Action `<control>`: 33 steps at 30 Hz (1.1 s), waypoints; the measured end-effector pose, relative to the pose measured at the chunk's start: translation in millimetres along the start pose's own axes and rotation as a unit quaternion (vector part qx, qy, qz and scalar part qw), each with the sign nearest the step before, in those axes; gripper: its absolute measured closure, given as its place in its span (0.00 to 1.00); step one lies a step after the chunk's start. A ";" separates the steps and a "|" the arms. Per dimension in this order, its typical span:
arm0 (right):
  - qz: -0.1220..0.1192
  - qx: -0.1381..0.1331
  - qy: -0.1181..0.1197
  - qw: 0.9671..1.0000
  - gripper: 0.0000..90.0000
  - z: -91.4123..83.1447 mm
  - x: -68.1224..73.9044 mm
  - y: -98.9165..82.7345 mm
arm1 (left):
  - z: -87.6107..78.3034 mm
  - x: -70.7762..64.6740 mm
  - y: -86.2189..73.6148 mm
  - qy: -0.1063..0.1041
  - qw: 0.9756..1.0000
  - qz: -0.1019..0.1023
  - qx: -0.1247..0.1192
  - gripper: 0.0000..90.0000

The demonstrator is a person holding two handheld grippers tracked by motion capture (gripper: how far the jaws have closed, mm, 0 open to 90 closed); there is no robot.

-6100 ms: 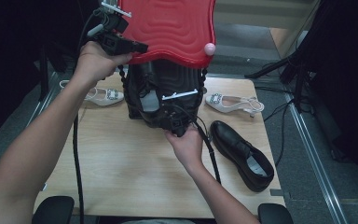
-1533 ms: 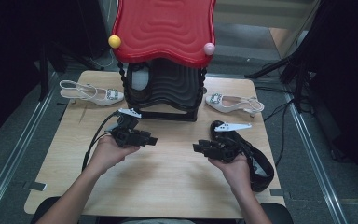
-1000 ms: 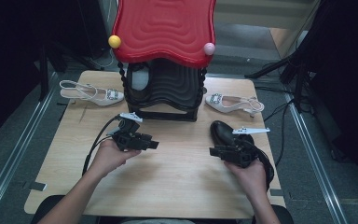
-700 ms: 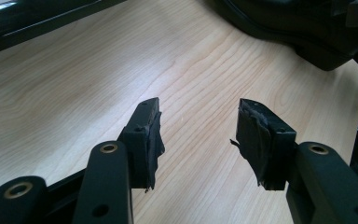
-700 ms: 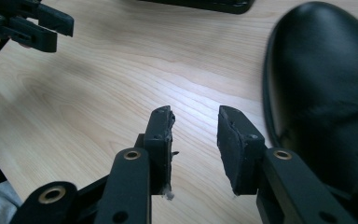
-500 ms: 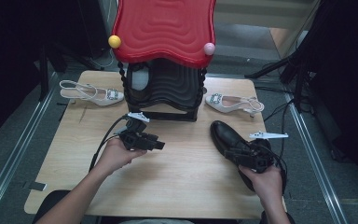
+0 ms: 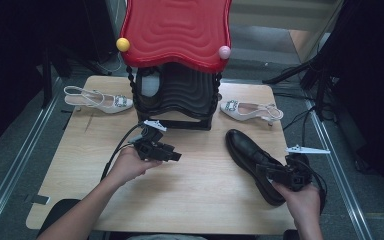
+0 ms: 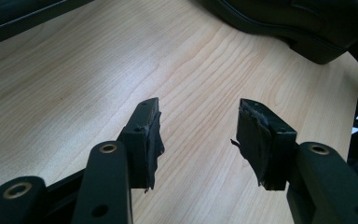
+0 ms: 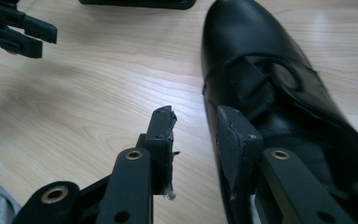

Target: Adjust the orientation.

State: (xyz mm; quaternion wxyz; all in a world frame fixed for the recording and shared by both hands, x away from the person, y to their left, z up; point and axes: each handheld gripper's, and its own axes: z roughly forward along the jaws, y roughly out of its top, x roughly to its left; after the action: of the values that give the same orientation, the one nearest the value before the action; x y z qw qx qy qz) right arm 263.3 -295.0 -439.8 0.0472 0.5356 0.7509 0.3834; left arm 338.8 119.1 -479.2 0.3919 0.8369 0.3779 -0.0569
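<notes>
The glossy black leather shoe (image 7: 252,159) lies at four o'clock on the pale wooden bench (image 7: 80,145) (toe toward eleven). The right hand-held gripper (image 9: 196,122) straddles its near edge, jaws parted, gripping nothing. The left hand-held gripper (image 8: 199,122) hovers mid-bench, jaws apart and empty.

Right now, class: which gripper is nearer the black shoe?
Right. The right gripper hovers at the black shoe's heel end; the left gripper is apart, over bare table.

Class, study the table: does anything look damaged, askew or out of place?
Yes. The black shoe has no partner, while the white slingbacks sit apart on opposite sides of the rack. The left gripper's pads look torn.
</notes>
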 end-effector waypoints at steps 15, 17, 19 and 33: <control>0.009 0.081 -0.033 0.996 0.76 21.7 -7.8 -0.2 | -3.9 5.6 -1.2 0.009 1.000 -0.007 -0.004 0.54; 0.006 0.094 -0.036 0.995 0.80 31.4 -7.2 3.0 | -4.6 6.6 -1.7 0.010 1.000 -0.009 -0.004 0.54; 0.014 0.102 -0.037 0.994 0.86 37.6 -9.0 5.4 | -5.7 7.8 -2.3 0.010 1.000 -0.010 -0.004 0.54; 0.019 0.080 0.008 0.997 0.94 33.0 -5.2 18.1 | -15.4 10.8 -6.1 0.016 0.999 -0.023 -0.017 0.56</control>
State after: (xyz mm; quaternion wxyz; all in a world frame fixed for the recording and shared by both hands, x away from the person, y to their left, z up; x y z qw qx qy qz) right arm 295.3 -279.7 -453.3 -0.0092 0.5487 0.7692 0.3274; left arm 339.3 138.7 -476.6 0.3984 0.8223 0.4037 -0.0461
